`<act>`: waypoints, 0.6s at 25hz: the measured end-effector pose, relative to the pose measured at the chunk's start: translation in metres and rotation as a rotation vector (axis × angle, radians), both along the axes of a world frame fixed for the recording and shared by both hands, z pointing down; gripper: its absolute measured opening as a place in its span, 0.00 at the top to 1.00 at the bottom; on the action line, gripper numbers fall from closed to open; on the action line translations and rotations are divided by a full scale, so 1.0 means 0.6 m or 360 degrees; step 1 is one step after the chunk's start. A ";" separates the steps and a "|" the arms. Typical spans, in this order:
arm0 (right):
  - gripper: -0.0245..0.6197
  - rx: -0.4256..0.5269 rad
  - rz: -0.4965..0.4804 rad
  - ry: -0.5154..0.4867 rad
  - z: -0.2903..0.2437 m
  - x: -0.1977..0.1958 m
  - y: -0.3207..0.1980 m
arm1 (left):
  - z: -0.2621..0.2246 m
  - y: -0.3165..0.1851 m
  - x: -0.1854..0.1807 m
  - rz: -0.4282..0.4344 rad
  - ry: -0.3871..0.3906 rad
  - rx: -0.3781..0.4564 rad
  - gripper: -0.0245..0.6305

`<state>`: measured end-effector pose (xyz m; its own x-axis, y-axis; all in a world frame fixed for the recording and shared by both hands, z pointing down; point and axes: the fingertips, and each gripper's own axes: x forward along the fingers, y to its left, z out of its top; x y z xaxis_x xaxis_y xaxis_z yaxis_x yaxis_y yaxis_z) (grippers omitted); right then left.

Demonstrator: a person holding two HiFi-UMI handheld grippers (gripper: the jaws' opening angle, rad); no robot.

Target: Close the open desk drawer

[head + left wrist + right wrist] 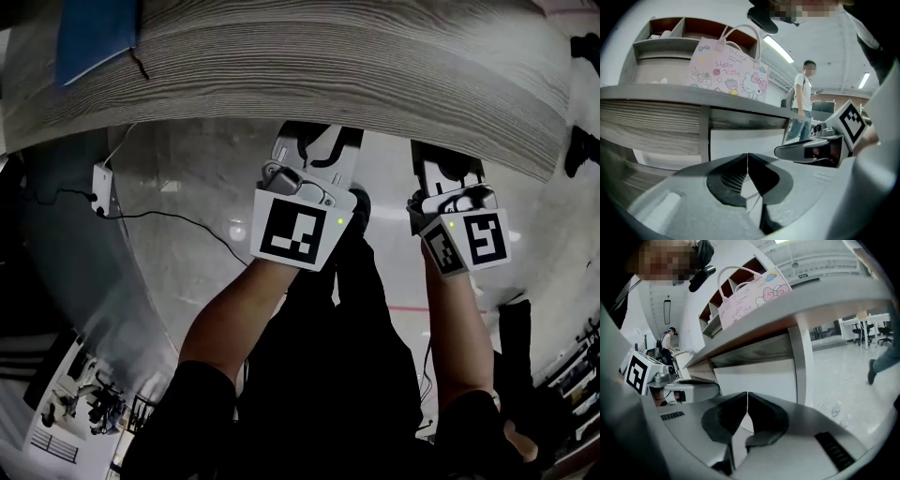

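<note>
Left hand-held gripper and right hand-held gripper, jaws closed empty, sit at the desk edge.

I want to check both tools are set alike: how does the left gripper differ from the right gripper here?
The left gripper turns one broad face of its cube to the head view; the right gripper turns two faces of its cube, corner-on. The left gripper sits near that picture's middle, the right gripper further right. Shared: both have jaws shut on nothing and face the desk.

bag on desk, shelf unit behind it, left gripper beside right gripper
</note>
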<state>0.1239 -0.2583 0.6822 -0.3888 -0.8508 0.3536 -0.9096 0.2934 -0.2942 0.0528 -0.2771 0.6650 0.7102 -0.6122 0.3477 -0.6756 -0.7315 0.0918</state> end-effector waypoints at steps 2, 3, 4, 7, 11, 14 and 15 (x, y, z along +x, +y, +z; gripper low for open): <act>0.94 -0.0047 -0.0001 -0.0038 -0.018 -0.008 0.030 | -0.017 0.028 -0.014 0.0001 -0.0011 -0.0071 0.95; 0.94 -0.0077 -0.0002 -0.0070 -0.032 -0.013 0.048 | -0.032 0.044 -0.020 0.0000 -0.0016 -0.0115 0.95; 0.94 -0.0106 -0.0019 -0.0090 -0.049 -0.020 0.067 | -0.051 0.060 -0.025 0.0001 -0.0024 -0.0155 0.95; 0.94 -0.0120 -0.0120 -0.0131 -0.126 -0.048 0.112 | -0.130 0.098 -0.032 0.0028 -0.0046 -0.0177 0.95; 0.94 -0.0058 -0.0208 -0.0234 -0.271 -0.089 0.174 | -0.256 0.175 -0.042 0.0040 0.0027 -0.0240 0.95; 0.94 0.0035 -0.0182 -0.0333 -0.391 -0.096 0.191 | -0.361 0.210 -0.053 0.0032 0.0063 -0.0237 0.95; 0.94 0.0075 -0.0187 -0.0343 -0.430 -0.096 0.195 | -0.400 0.217 -0.057 0.0021 0.0069 -0.0204 0.95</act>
<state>0.0663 -0.1416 0.4240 -0.5481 -0.8089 0.2130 -0.7863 0.4113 -0.4611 0.0188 -0.1472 0.4253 0.7340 -0.5550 0.3915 -0.6592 -0.7209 0.2140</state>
